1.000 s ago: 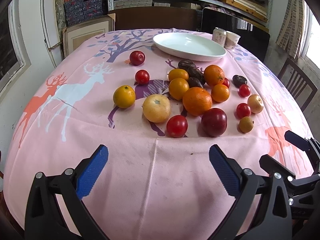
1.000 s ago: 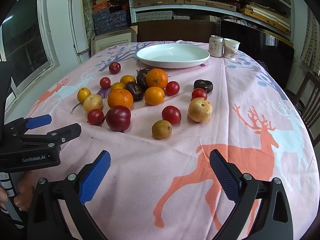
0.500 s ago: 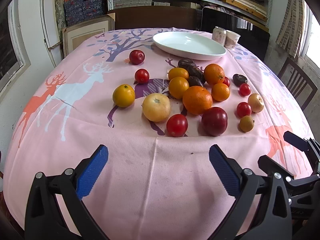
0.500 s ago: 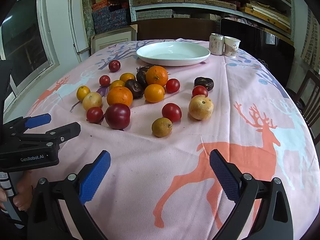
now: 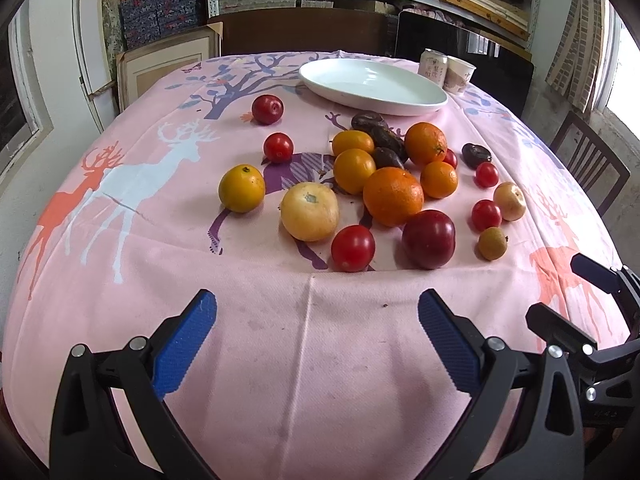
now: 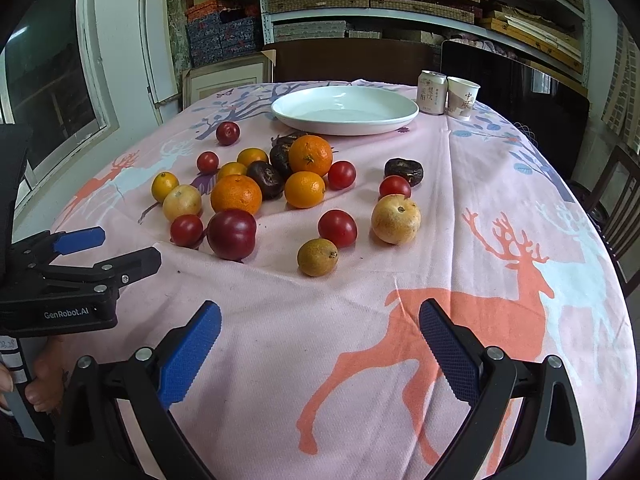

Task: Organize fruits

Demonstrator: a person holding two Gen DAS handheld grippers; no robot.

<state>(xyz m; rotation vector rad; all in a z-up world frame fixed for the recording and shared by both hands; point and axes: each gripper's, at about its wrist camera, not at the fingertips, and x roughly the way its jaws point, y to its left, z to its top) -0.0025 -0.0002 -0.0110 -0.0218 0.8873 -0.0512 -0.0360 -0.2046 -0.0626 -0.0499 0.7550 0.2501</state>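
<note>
Both tongs gape wide, empty: left gripper [image 5: 316, 334], right gripper [image 6: 320, 338]. Fruits lie loose at twelve o'clock, the white plate [image 6: 396, 120] beyond them. Best start near: straddle the red tomato [image 5: 353, 247] squarely, then close gently

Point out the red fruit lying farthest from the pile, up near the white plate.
The dark red plum, alone on the purple tree print left of the plate; the other red fruits lie among the pile.
</note>
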